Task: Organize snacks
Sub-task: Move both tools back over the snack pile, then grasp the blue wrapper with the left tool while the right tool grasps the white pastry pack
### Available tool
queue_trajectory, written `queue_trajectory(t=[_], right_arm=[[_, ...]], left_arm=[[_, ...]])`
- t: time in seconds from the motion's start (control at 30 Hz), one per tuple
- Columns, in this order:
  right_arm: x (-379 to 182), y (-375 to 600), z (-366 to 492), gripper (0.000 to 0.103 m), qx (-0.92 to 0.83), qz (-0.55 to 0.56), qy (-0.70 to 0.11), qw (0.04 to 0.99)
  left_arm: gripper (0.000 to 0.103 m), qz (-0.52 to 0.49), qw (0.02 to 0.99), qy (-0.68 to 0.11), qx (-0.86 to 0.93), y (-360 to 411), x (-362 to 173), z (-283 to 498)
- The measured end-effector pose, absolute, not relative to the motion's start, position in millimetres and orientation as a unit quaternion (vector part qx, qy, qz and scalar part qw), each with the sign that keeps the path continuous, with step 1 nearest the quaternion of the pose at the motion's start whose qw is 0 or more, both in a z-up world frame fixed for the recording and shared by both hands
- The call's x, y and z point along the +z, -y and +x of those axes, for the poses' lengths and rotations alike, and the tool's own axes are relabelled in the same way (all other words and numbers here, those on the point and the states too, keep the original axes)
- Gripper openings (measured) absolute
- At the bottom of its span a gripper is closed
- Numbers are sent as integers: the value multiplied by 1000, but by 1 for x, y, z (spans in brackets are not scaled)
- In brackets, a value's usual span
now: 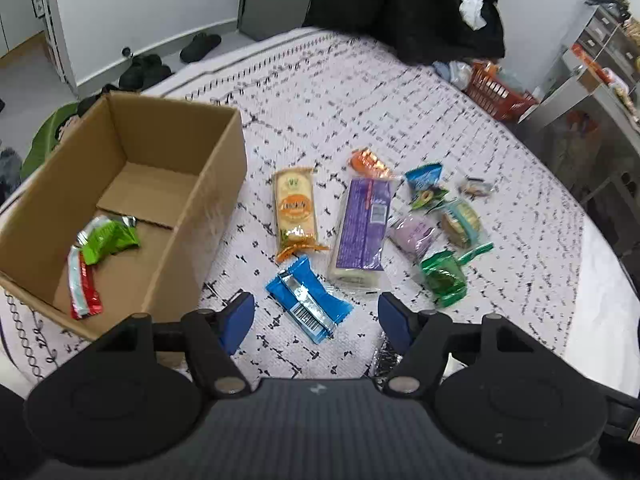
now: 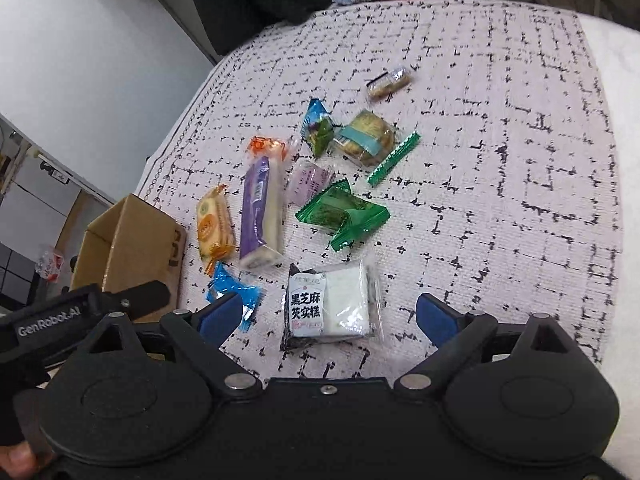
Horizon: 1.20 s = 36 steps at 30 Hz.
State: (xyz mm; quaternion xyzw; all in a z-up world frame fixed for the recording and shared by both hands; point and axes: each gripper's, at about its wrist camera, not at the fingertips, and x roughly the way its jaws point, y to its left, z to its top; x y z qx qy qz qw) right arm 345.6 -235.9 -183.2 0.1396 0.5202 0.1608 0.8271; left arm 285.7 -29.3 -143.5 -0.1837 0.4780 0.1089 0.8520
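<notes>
1. fingers of the left gripper [image 1: 316, 320] stand spread wide and hold nothing; the blue snack packet [image 1: 308, 300] lies flat on the bed between the two blue pads, just ahead of them.
2. fingers of the right gripper [image 2: 328, 316] are likewise spread apart and empty; the black-and-white sesame cake packet [image 2: 332, 308] lies on the bed between them, nearer the left pad.
3. cardboard box [image 1: 208, 184] sits open on the bed to the left of the left gripper, with a green packet [image 1: 110, 238] and a red-and-white packet [image 1: 82, 286] inside, touching each other.
4. beyond the blue packet lie an orange cracker pack [image 1: 294, 212] and a long purple pack [image 1: 362, 228], side by side and slightly apart.
5. further right, a cluster of small snacks sits close together, among them a green wrapped packet [image 1: 444, 280] and a lilac packet [image 1: 412, 232].
6. white bedspread [image 1: 400, 100] with black dashes carries all of it.
</notes>
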Motion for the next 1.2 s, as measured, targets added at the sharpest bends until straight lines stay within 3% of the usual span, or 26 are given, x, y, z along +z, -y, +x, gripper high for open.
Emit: queue_trajectory(t=[0.23, 0.97, 1.1, 1.2], right_arm=[[-207, 232, 361, 85, 151, 137, -542, 815], [-225, 189, 367, 85, 167, 8, -536, 827], [-223, 186, 363, 64, 164, -9, -527, 834], [-220, 190, 360, 56, 162, -4, -525, 836]], left_arm=[[61, -202, 832, -504, 117, 27, -173, 312], [57, -213, 817, -516, 147, 26, -226, 333], [44, -209, 821, -505, 164, 26, -227, 327], [38, -215, 825, -497, 163, 25, -225, 322]])
